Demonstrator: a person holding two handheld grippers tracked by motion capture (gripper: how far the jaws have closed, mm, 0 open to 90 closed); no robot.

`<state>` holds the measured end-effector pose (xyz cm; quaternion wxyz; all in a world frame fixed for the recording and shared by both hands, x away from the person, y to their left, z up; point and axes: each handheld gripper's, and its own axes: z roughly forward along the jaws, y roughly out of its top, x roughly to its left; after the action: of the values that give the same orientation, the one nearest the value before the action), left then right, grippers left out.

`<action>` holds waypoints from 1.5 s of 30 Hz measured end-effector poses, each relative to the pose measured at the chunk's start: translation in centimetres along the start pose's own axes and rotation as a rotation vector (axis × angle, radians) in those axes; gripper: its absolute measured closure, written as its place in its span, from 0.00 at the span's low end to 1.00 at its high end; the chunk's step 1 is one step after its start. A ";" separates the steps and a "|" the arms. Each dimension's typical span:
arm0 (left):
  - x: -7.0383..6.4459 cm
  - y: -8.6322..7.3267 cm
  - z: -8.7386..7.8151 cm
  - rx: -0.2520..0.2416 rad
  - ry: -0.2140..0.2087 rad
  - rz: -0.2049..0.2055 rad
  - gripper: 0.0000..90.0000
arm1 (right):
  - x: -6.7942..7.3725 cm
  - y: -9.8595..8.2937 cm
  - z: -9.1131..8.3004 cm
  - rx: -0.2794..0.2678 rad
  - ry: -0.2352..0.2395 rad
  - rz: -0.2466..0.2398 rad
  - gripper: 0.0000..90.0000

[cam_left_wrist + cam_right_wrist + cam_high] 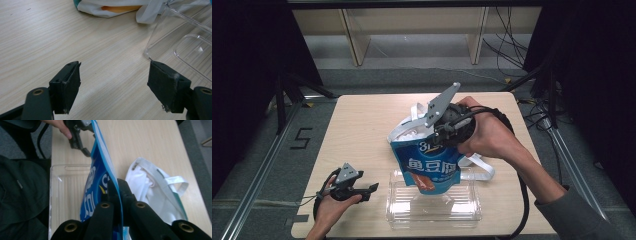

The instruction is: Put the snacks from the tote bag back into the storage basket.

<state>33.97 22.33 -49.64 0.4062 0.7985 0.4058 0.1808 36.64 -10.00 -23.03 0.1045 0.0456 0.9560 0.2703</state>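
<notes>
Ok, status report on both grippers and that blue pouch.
Right gripper shut on blue pouch, held over clear tray. Left gripper open, idle beside tray. White bag behind.

Right gripper raised, jaws clamped; left gripper low, jaws apart.

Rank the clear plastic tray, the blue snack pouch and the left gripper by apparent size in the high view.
1. clear plastic tray
2. blue snack pouch, held up nearer the camera, so its margin is unsure
3. left gripper, clearly smallest
</notes>
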 end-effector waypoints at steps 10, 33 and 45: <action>0.0 0.0 0.0 0.004 -0.003 0.007 0.28 | -0.6 -1.6 2.4 -0.007 0.043 -0.003 1.00; 0.0 0.0 0.1 0.025 -0.018 0.024 0.28 | -1.1 -2.8 5.2 -0.017 0.079 -0.012 1.00; 0.0 0.0 0.1 0.032 -0.020 0.032 0.28 | -1.3 -4.0 4.5 -0.068 0.067 0.002 0.89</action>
<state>34.01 22.27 -49.65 0.3943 0.8131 0.3917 0.1731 38.76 -11.25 -28.65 0.0738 0.0338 0.9492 0.3040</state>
